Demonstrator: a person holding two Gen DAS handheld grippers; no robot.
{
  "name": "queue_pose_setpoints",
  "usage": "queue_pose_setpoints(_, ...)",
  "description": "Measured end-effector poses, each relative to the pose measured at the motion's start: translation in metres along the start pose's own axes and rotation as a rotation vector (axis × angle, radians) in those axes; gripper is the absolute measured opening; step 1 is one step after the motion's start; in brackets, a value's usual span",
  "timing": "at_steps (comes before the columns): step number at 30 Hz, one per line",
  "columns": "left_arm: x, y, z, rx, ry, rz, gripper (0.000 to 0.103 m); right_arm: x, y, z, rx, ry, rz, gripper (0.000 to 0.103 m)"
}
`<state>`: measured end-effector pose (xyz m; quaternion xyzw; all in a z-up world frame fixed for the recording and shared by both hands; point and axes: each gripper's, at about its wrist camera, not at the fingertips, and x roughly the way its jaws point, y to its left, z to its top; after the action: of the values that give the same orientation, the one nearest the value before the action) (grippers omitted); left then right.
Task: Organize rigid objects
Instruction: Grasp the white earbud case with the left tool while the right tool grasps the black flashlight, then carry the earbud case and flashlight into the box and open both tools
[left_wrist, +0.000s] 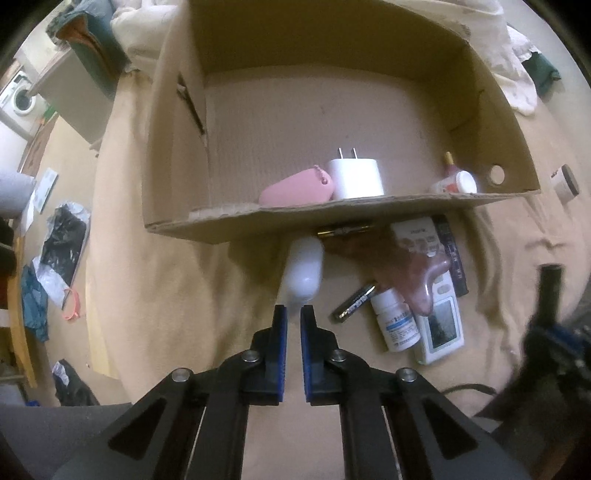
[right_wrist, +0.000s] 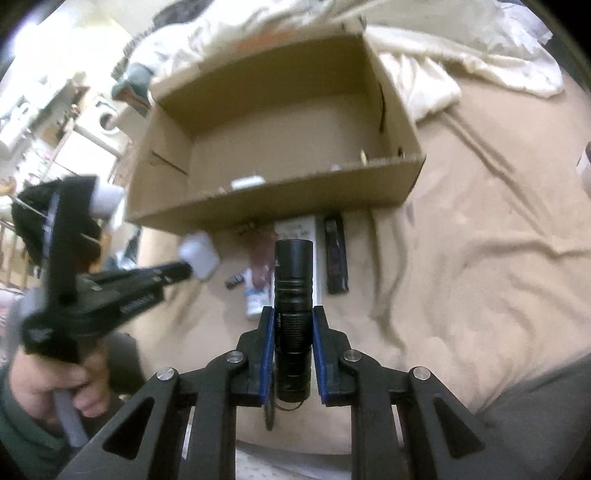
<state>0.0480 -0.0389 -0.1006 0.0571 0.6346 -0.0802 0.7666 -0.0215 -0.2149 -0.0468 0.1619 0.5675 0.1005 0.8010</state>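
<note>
Left wrist view:
- The left gripper (left_wrist: 293, 312) is pointing down at the beige bedsheet (left_wrist: 155, 280) in the lower middle of the frame; its jaws are standing nearly closed with only a narrow gap. The tips are pinching the near end of a white capsule-shaped object (left_wrist: 304, 267), though how firm the hold is cannot be told.
- A cardboard box (left_wrist: 369, 218) is filling the upper middle, holding a white plug adapter (left_wrist: 356, 179), a pink case (left_wrist: 295, 190) touching its left side, and a small white-capped bottle (left_wrist: 456, 181) in the right corner.
- Just below the box's near wall, right of centre, are lying a battery (left_wrist: 354, 302), a white pill bottle (left_wrist: 397, 321), a pinkish curved piece (left_wrist: 421, 280) and a white remote control (left_wrist: 439, 325).
- A small round white jar (left_wrist: 565, 182) is sitting at the right edge.

Right wrist view:
- The right gripper (right_wrist: 293, 314) is clamping a black flashlight (right_wrist: 293, 291) between its blue pads in the lower middle, the flashlight's head pointing up the frame toward the box (right_wrist: 277, 206).
- At the left, blurred, a hand (right_wrist: 48, 391) is holding the other gripper.
- A dark flat bar (right_wrist: 336, 258) is lying right of the flashlight.
</note>
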Motion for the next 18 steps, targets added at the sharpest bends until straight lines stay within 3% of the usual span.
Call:
queue_pose_setpoints(10, 0.006, 0.019, 0.005, -0.107, 0.013, -0.063, 0.006, -0.031, -0.008, -0.001, 0.041, -0.098, 0.113, 0.02)
queue_pose_setpoints(13, 0.013, 0.021, 0.007, -0.106, 0.028, -0.05, 0.026, -0.045, -0.007, 0.003, 0.037, -0.127, 0.131, 0.02)
queue_pose_setpoints(15, 0.018, 0.018, 0.01, -0.095, 0.03, -0.054, 0.054, -0.054, -0.007, 0.008, 0.04, -0.146, 0.152, 0.02)
queue_pose_setpoints(17, 0.025, 0.011, 0.015, -0.085, 0.037, -0.07, 0.063, -0.063, -0.005, 0.013, 0.037, -0.168, 0.159, 0.021)
queue_pose_setpoints(18, 0.028, 0.01, 0.017, -0.093, 0.045, -0.085, 0.063, -0.069, -0.004, 0.015, 0.03, -0.18, 0.159, 0.021)
